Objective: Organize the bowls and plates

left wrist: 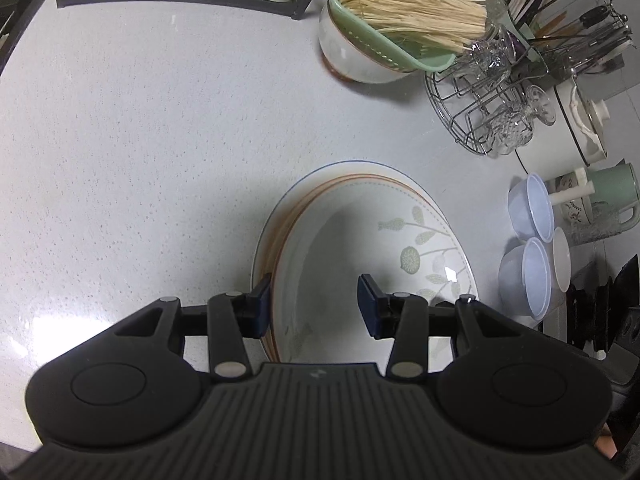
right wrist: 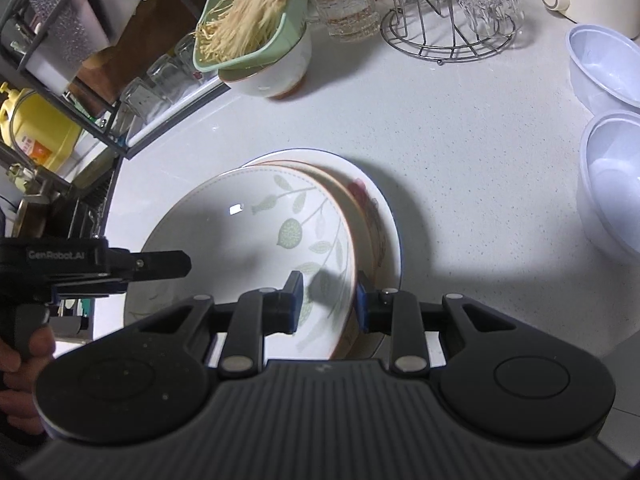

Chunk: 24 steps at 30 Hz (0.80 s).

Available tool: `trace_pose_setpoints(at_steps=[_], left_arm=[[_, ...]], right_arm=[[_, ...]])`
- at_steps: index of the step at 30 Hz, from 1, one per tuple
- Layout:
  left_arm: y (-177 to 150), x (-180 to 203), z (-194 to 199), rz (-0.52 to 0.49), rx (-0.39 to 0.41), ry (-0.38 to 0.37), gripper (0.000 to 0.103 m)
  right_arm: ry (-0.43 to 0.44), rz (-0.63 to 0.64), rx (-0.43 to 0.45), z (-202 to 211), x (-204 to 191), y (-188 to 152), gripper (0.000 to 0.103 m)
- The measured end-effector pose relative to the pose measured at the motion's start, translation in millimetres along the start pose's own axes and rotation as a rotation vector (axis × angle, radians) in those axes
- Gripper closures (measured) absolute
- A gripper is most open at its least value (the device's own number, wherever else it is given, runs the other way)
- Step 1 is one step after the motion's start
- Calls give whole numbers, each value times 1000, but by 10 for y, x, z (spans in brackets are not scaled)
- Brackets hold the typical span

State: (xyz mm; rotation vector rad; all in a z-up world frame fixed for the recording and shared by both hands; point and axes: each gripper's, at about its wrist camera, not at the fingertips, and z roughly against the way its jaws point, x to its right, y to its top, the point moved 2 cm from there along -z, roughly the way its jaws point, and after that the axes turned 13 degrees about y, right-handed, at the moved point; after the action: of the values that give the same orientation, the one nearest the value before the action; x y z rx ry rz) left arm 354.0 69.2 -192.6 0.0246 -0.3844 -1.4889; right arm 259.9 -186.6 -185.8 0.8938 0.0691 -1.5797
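Black ribbed housing of each handheld gripper fills the lower edge of both wrist views. Left gripper point(left wrist: 316, 304): jaws partly open and straddling the near left rim of the plate stack, one blue pad outside the rims, the other above the top plate's well; whether either pad presses the china cannot be told. Right gripper point(right wrist: 328, 300): jaws narrower, one pad inside and one outside the right rim of the leaf-patterned plate point(right wrist: 248, 240), close against it; firm contact cannot be confirmed. That plate tops a stack with an orange-rimmed plate point(right wrist: 352, 196) and a wider blue-rimmed plate point(right wrist: 384, 216) beneath, resting on the white speckled countertop point(left wrist: 140, 140). Behind the stack: a white bowl point(left wrist: 348, 60) carrying a green colander point(left wrist: 416, 60) of enoki mushrooms point(left wrist: 408, 12). To the right: a wire rack point(right wrist: 448, 36) with glasses and translucent plastic bowls point(right wrist: 608, 68). A hand point(right wrist: 24, 364) holds the left gripper's handle.
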Motion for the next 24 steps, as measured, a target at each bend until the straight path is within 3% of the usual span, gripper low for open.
trace_pose_setpoints(at_steps=[11, 16, 24], left_arm=[[111, -57, 3, 33, -75, -52, 53], [114, -181, 8, 63, -116, -49, 53], [93, -231, 103, 59, -108, -66, 54]], right_arm=[[-24, -68, 59, -72, 48, 10, 76], [-57, -47, 66, -126, 10, -13, 84], [-99, -17, 77, -163, -45, -33, 86]])
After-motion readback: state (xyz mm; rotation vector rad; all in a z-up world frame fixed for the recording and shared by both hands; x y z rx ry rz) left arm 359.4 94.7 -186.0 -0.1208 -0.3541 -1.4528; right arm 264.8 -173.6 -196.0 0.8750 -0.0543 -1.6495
